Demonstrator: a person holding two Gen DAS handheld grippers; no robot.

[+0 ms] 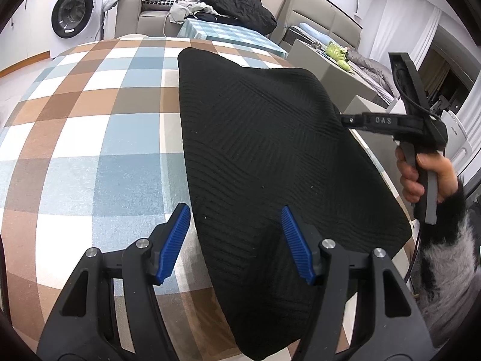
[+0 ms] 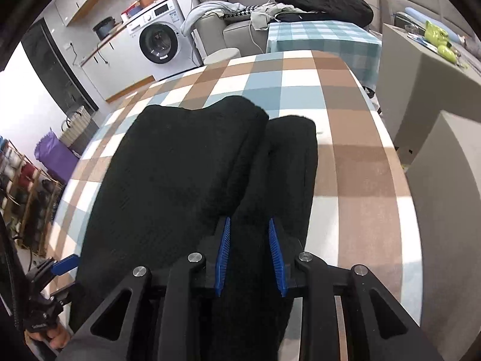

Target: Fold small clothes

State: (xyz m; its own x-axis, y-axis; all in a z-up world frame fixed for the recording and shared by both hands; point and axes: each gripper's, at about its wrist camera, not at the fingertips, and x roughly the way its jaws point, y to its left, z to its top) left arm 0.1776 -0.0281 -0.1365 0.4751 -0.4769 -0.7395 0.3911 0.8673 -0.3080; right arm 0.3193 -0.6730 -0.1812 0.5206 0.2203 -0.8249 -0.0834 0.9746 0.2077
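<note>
Left wrist view shows your left gripper (image 1: 236, 242) with its blue ribbed pads spread wide apart, holding nothing. It hangs just above the near left edge of the black ribbed knit garment (image 1: 270, 156), one pad over the checked cloth and the other over the knit.

The garment lies on the table covered in a brown, blue and white checked cloth (image 1: 90, 126), toward the table's right side in this view, with its right portion reaching the table edge. Your right gripper (image 1: 345, 119) comes in from the right and meets the garment's right edge; your right hand (image 1: 427, 177) wraps its handle, with a fuzzy black and grey sleeve (image 1: 451, 264) behind it.

In the right wrist view, that gripper's blue pads (image 2: 222, 258) stand a little apart with a thick bunch of the black knit between them, so they are clamped on the fabric. Ahead of them the garment forms two rolled or folded ridges side by side, the left one broader and the right one narrower, both resting on the checked cloth. Your left gripper shows at the lower left edge, beside the garment's border.

Beyond the table stand a white front-loading washing machine (image 2: 157, 42) and a grey sofa (image 2: 237, 27) piled with clothes.
</note>
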